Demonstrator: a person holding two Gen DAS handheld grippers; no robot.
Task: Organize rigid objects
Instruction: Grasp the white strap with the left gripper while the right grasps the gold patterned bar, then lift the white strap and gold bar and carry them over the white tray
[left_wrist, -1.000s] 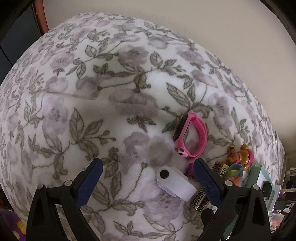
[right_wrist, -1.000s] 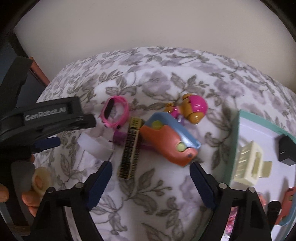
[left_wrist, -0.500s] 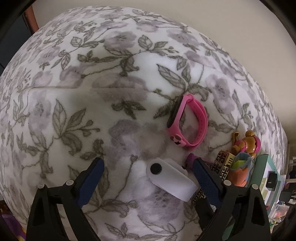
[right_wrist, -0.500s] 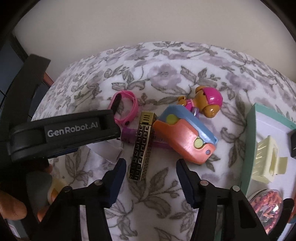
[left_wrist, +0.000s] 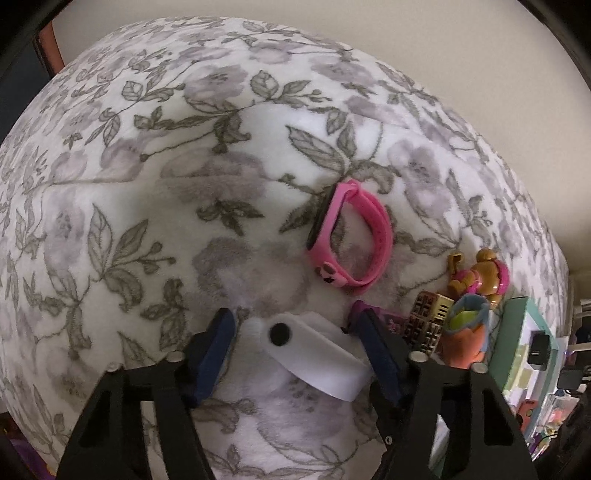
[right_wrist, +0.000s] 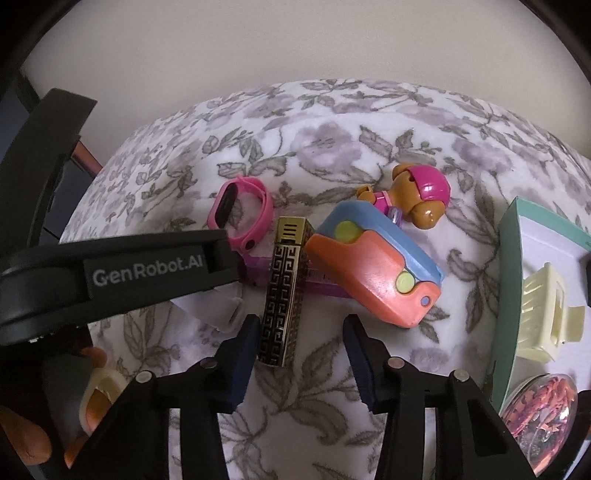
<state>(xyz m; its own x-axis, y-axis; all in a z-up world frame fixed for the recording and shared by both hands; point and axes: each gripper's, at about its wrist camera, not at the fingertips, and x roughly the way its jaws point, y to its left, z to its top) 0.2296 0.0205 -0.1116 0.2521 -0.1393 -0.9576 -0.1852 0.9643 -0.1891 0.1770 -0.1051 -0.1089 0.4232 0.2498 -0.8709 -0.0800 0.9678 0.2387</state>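
Observation:
Several small objects lie on a floral blanket (left_wrist: 155, 155). My left gripper (left_wrist: 295, 343) is open, its jaws on either side of a white plastic device (left_wrist: 314, 354) with a black dot, not gripping it. My right gripper (right_wrist: 301, 347) is open around the near end of a gold-and-black patterned bar (right_wrist: 282, 295). Beside the bar lie an orange-and-blue toy case (right_wrist: 376, 266), a pink wristband (right_wrist: 240, 216), a purple strip (right_wrist: 258, 267) and a brown toy figure with a pink helmet (right_wrist: 421, 192). The wristband (left_wrist: 351, 236) also shows in the left wrist view.
A teal-rimmed tray (right_wrist: 508, 258) at the right holds a pale yellow hair claw (right_wrist: 546, 314) and a dark item. A clear lidded dish of orange bits (right_wrist: 543, 410) sits by it. The left gripper's body (right_wrist: 122, 273) crosses the right wrist view. A beige wall stands behind.
Both grippers have narrowed their jaws and moved forward. The left now brackets the white device and the right brackets the patterned bar.

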